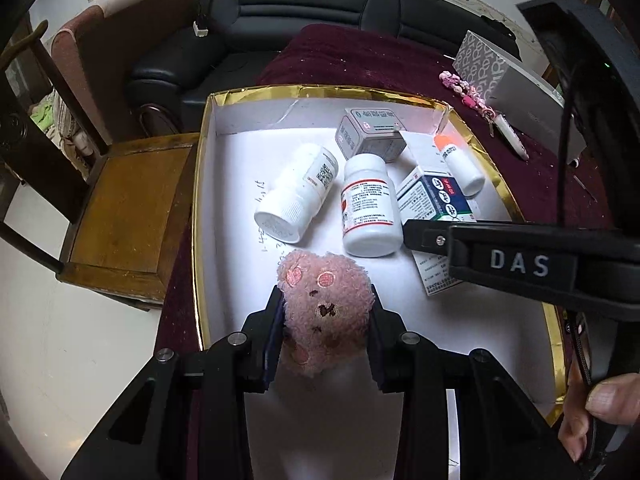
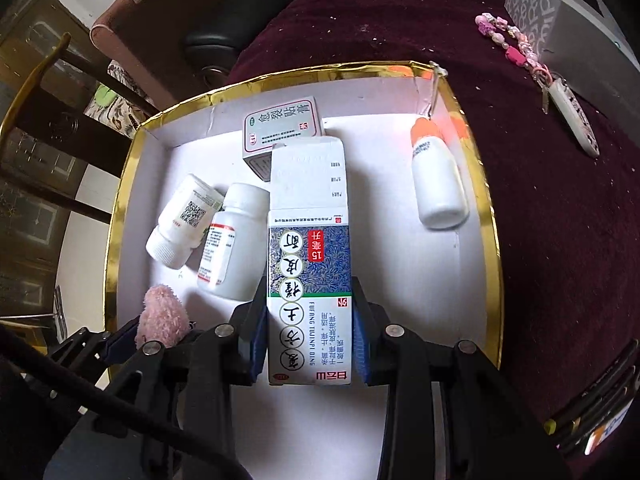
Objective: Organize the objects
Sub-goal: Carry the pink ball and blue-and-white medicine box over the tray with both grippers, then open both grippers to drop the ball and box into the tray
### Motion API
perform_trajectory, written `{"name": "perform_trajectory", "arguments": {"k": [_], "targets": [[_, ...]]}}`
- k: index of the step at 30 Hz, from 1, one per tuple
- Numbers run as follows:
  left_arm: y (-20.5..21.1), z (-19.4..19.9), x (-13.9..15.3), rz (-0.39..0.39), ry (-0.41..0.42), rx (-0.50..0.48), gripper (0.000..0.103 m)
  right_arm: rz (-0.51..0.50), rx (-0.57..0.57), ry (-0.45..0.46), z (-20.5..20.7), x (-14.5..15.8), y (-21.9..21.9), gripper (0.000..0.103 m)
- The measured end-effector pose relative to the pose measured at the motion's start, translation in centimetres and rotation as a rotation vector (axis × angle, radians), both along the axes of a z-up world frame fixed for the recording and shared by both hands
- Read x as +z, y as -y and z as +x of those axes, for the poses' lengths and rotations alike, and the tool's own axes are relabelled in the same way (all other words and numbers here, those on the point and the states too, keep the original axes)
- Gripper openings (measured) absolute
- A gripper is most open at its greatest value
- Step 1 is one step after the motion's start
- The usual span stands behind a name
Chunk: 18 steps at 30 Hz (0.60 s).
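Over the gold-rimmed tray (image 1: 202, 184), the left tongs (image 1: 326, 320) are clamped on a pink plush toy (image 1: 326, 304). The right tongs (image 2: 310, 336) grip a medicine box (image 2: 308, 264) above the white bottles (image 2: 236, 236) lying inside.

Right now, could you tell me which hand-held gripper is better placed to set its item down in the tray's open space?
Left, probably: the left hand-held gripper holds the pink plush toy above bare tray floor; the right holds its box beside bottles.
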<state>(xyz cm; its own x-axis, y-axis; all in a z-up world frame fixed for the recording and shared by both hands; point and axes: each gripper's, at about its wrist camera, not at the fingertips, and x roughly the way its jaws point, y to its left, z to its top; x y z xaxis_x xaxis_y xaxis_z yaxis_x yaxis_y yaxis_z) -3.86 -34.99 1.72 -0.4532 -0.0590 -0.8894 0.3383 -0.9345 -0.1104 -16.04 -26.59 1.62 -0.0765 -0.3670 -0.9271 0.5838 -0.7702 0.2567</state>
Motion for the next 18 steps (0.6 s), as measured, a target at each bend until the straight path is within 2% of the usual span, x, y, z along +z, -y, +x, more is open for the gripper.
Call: {"name": "perform_trajectory", "arguments": {"k": [9,18], "targets": [[-0.1,-0.1,-0.1,-0.043,-0.025,-0.007,0.033,0.015,0.026,-0.038,0.1,-0.2,1.1,0.033],[0.0,-0.2,0.0,-0.024,-0.039,-0.020,0.036,0.031,0.044,-0.045,0.3,-0.1,1.0,0.033]]}}
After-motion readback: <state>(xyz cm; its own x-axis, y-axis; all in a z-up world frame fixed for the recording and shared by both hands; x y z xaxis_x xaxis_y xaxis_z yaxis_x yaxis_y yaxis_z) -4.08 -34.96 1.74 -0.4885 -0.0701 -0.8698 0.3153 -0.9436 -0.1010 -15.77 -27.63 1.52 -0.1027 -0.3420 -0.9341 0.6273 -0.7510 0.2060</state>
